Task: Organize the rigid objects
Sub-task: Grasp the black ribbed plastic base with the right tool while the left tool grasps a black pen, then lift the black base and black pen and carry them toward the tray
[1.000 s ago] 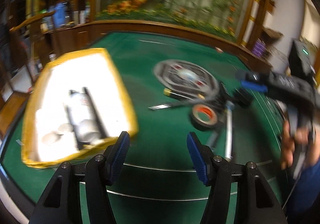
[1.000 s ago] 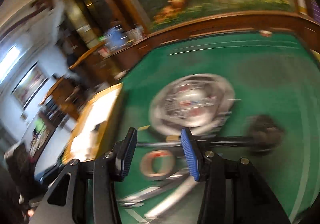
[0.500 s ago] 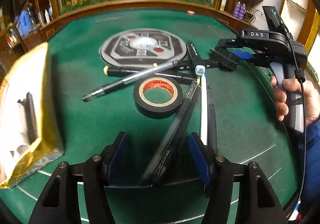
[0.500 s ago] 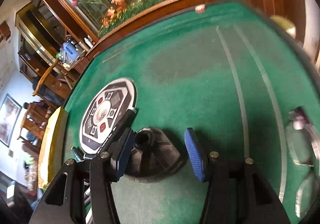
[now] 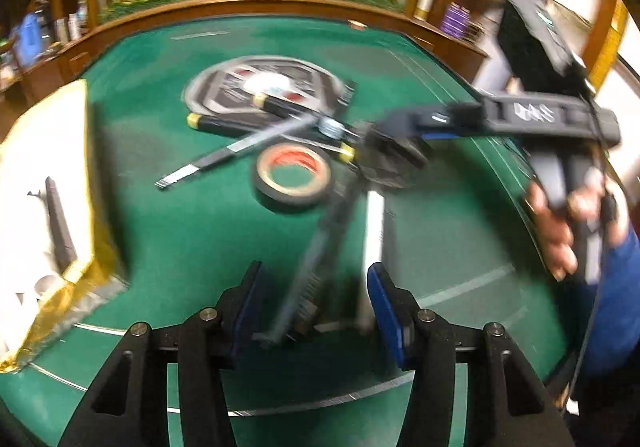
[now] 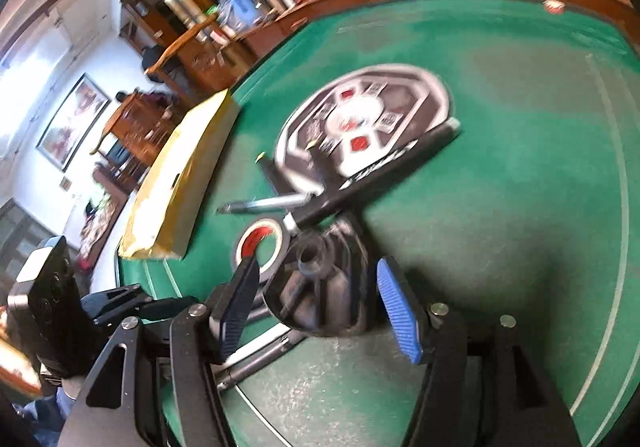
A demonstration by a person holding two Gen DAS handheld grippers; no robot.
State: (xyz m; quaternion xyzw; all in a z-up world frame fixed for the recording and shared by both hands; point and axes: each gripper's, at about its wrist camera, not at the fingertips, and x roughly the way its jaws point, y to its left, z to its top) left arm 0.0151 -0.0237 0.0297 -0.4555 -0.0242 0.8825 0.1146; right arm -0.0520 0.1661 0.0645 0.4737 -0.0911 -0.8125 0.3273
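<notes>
Left gripper (image 5: 316,299) is low over the green bench (image 5: 200,231), pointing steeply down. Its jaws are part-spread and closing. Between them lie the near ends of two pens: a dark pen (image 5: 316,259) and, just beside it toward the right jaw, a white pen (image 5: 374,247). Blur prevents a finding on whether either pad touches them; no grip is evident.

Governing relation: both pens run lengthwise away from the left gripper, roughly along the line it points, toward the roll of tape (image 5: 294,177). The jaws therefore straddle the pens across their width, which suits a pinch. Both pens sit inside the gap, so the closing jaws may take two rather than one.

Right gripper (image 6: 318,301) is at the far end of the same cluster. Its jaws are spread and opening, with a black ribbed knob (image 6: 320,287) between them; the pads stand clear of its sides. This gripper also shows in the left wrist view, held by a hand (image 5: 560,223).

The yellow-edged box (image 5: 52,187) lies to the left, well apart from the pens, with items already in it. In my judgement it is the destination, and the left gripper is the nearer to it.

A screwdriver (image 5: 224,123) and a round patterned plate (image 5: 268,83) lie beyond the tape.
</notes>
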